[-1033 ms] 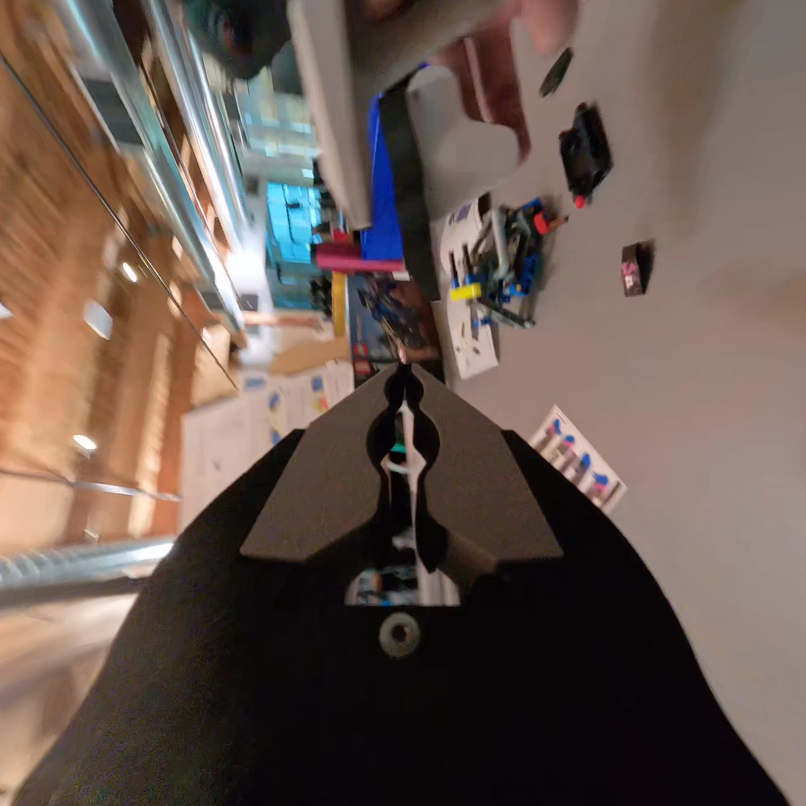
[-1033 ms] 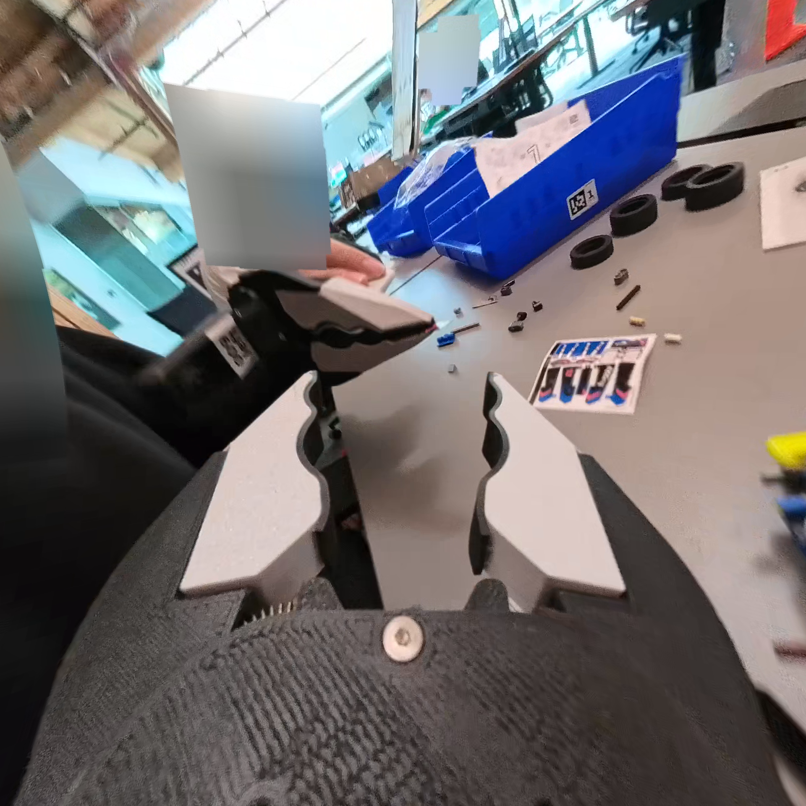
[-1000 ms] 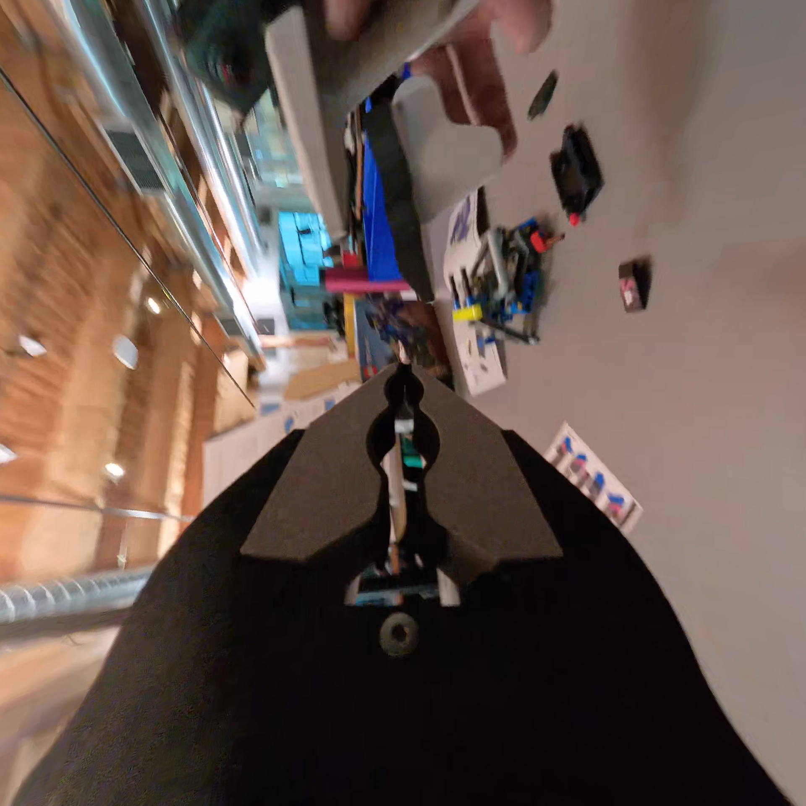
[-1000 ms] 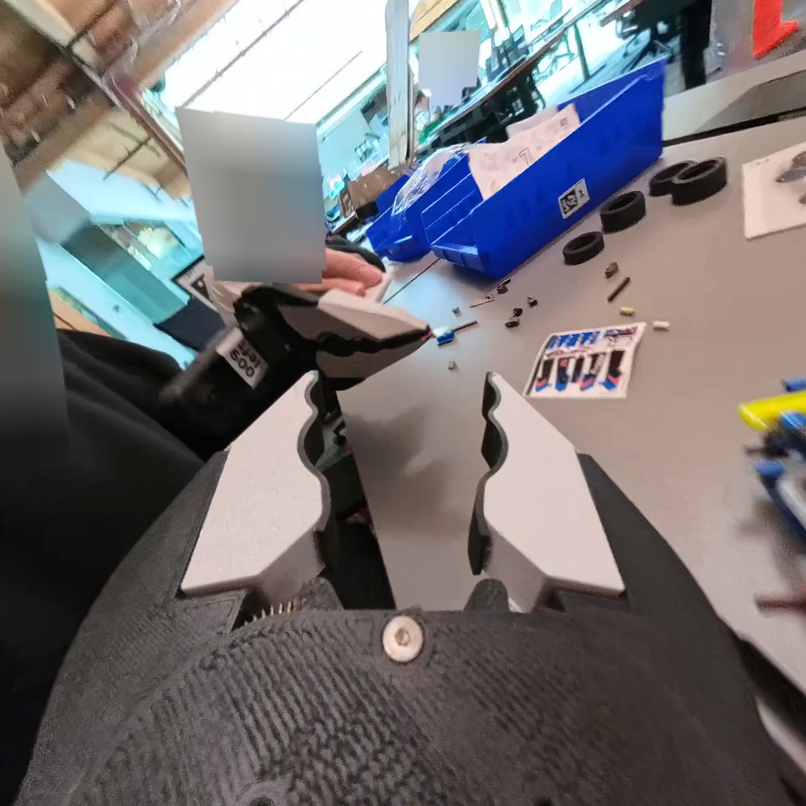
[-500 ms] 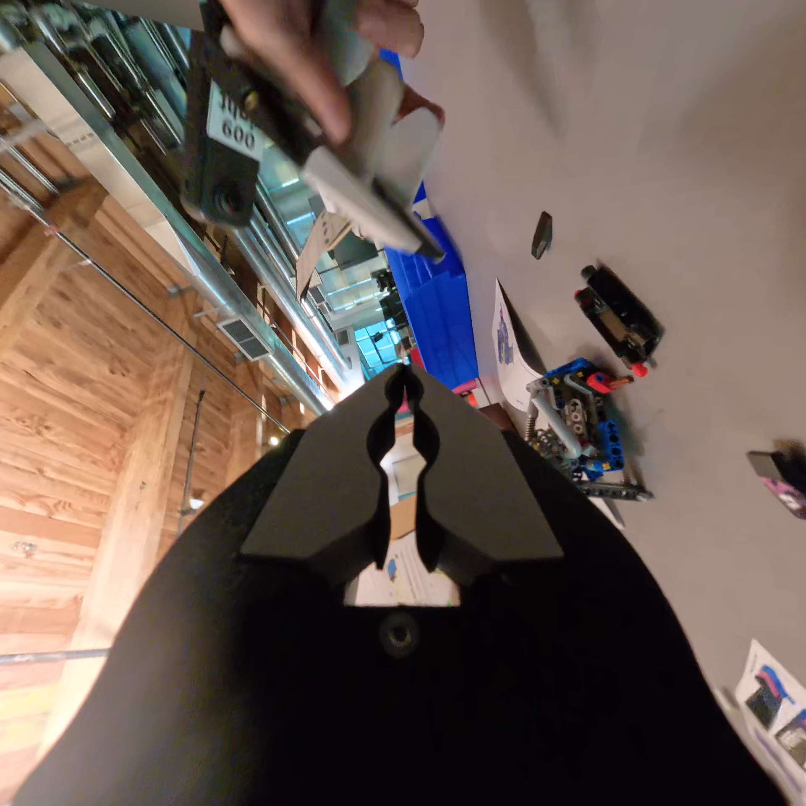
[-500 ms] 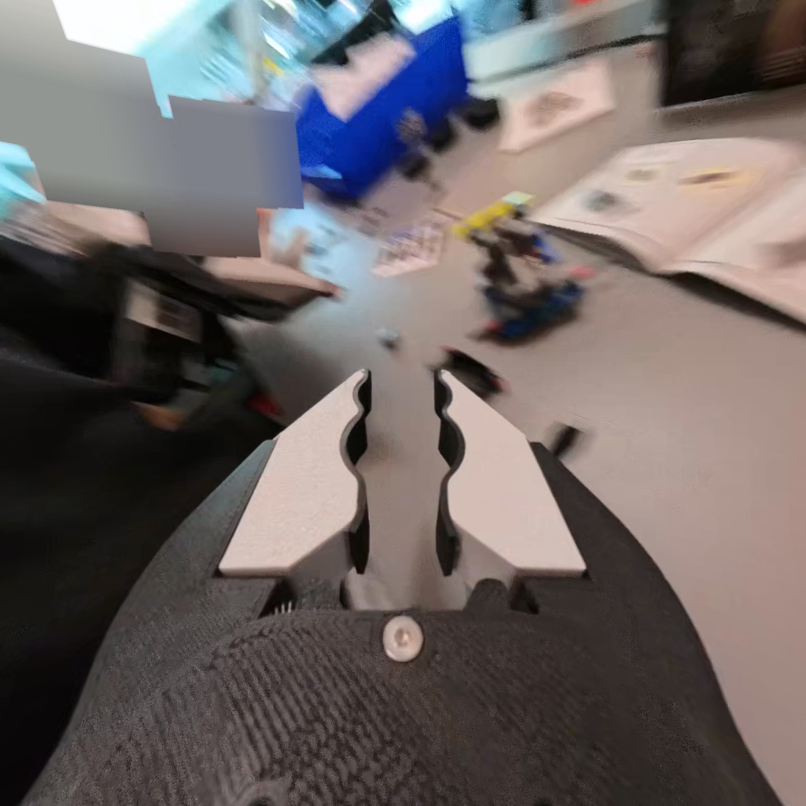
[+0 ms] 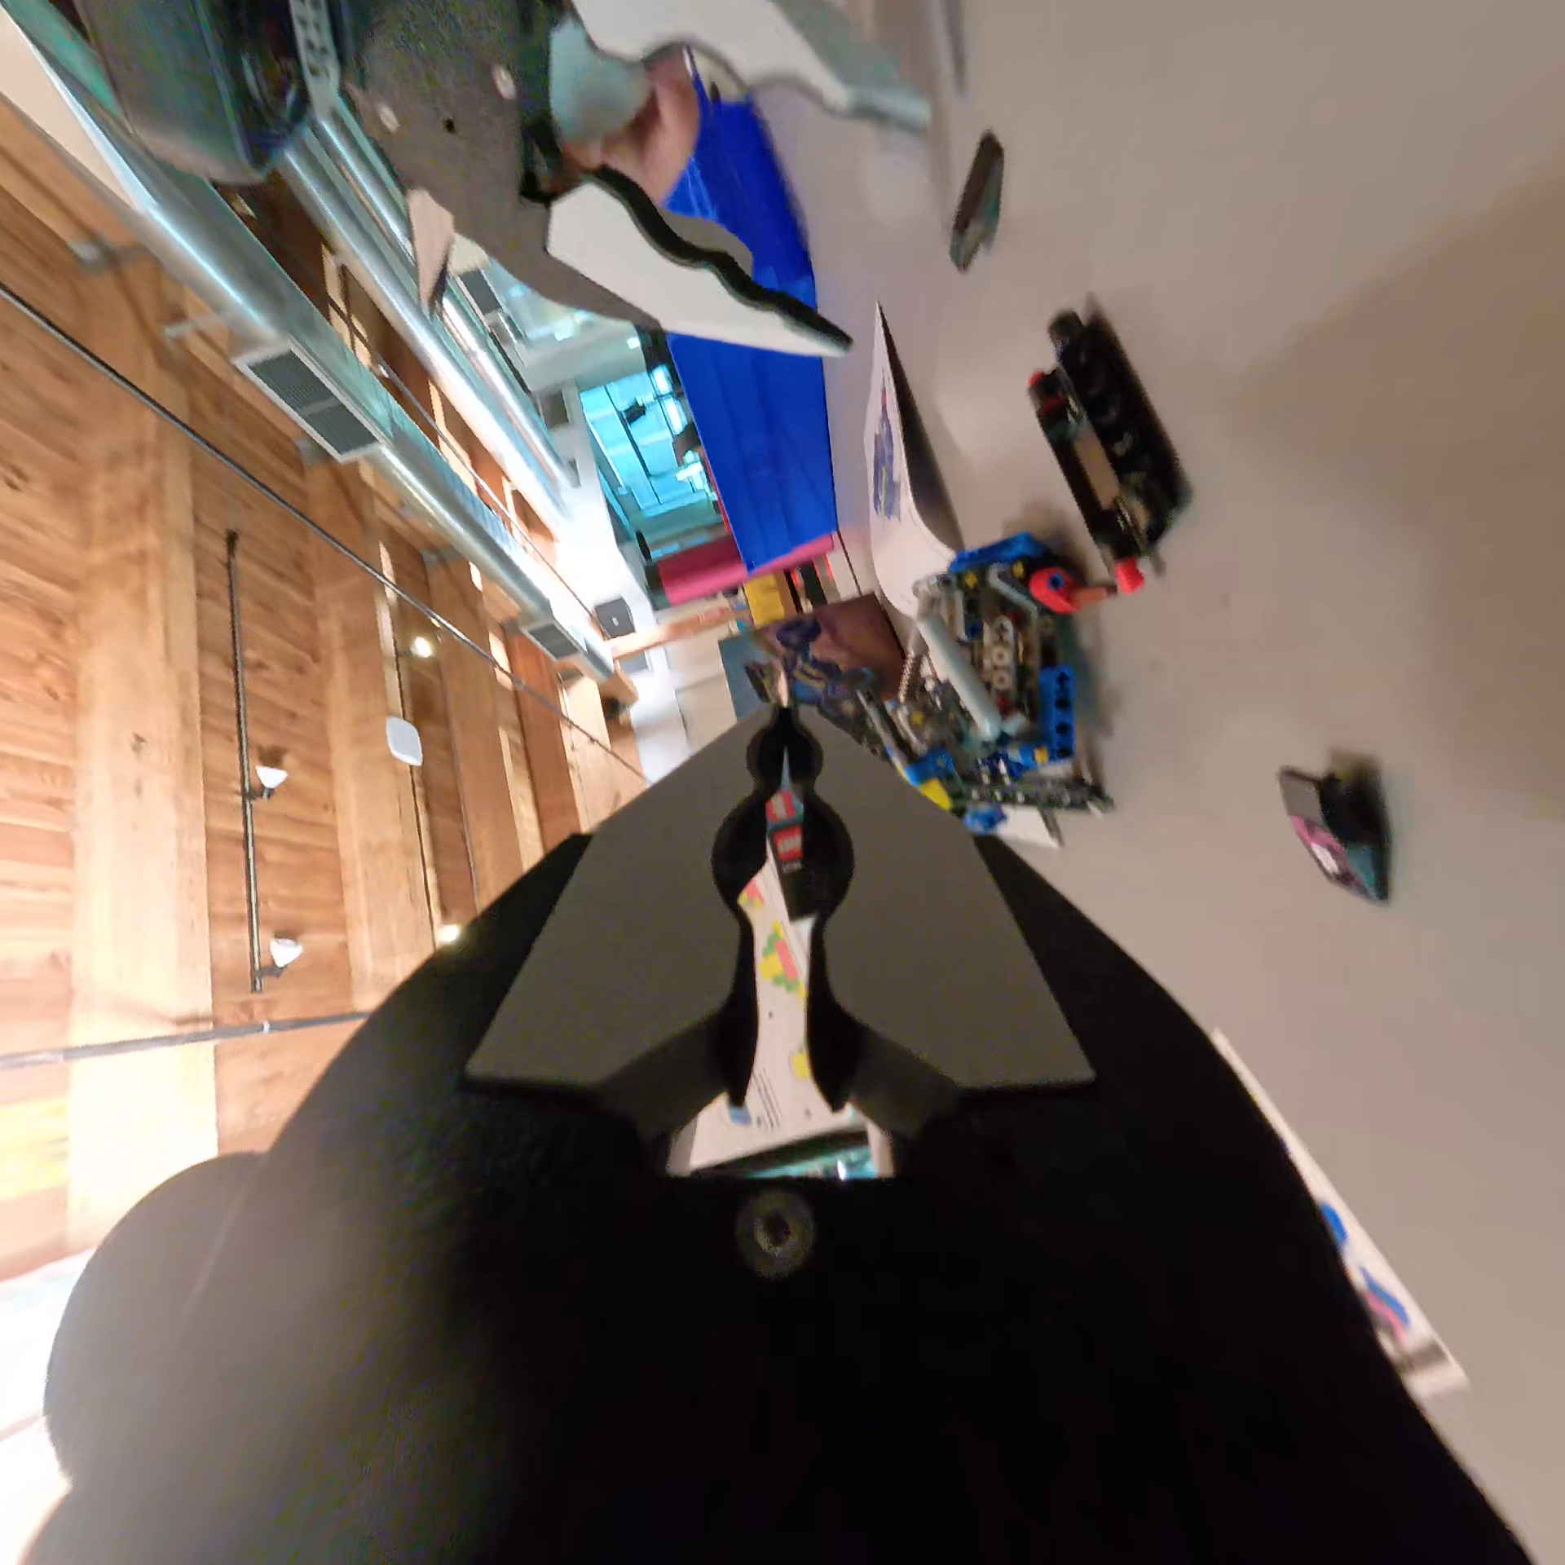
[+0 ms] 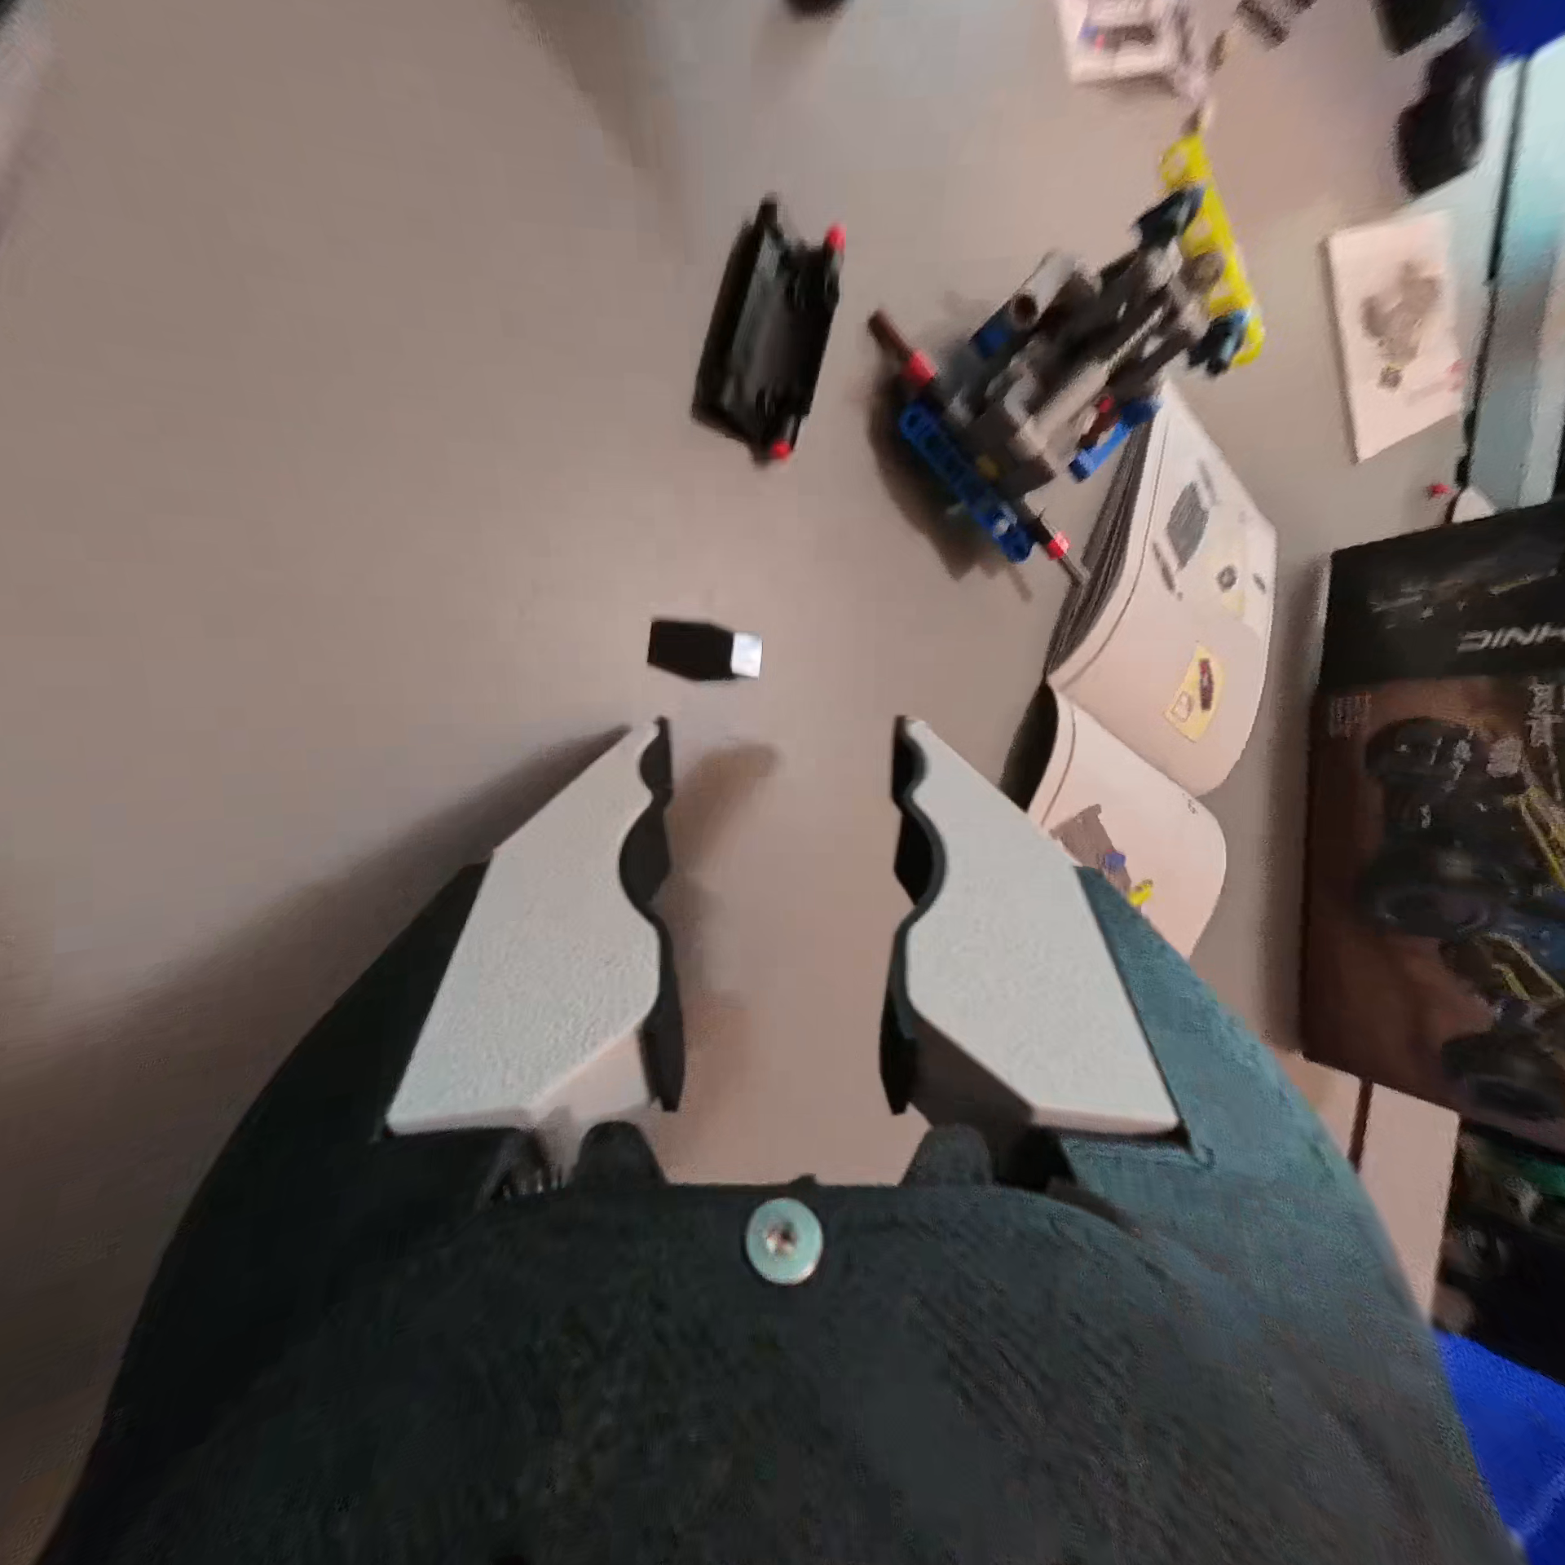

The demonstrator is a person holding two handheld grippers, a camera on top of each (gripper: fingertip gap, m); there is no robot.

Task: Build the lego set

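My left gripper (image 7: 783, 716) has black fingers and is shut, raised above the grey table (image 7: 1270, 254) and turned on its side. My right gripper (image 8: 779, 730) has grey fingers, is open and empty, and points down at the table (image 8: 339, 423). A small black piece with a shiny end (image 8: 703, 650) lies just ahead of its left fingertip, untouched. The right gripper also shows at the top of the left wrist view (image 7: 881, 229), open, with a hand behind it. A blue and grey brick model (image 8: 1067, 373) (image 7: 999, 677) and a black assembly with red pins (image 8: 766, 330) (image 7: 1109, 457) lie farther off.
An open instruction booklet (image 8: 1169, 635) and a dark box (image 8: 1440, 804) lie to the right of the right gripper. A blue bin (image 7: 754, 406) stands at the back. A sticker sheet (image 7: 1355, 1253) and a small dark piece (image 7: 1338, 834) lie on the table. Across from one pair of fingers to the other is roughly 15 centimeters. To the small dark piece (image 7: 1338, 834): left tips about 11 centimeters, right tips about 20 centimeters.
My right gripper swung away from the left gripper and now looks down at the table; its jaws narrowed, then widened again. My left gripper stayed shut and turned a little.
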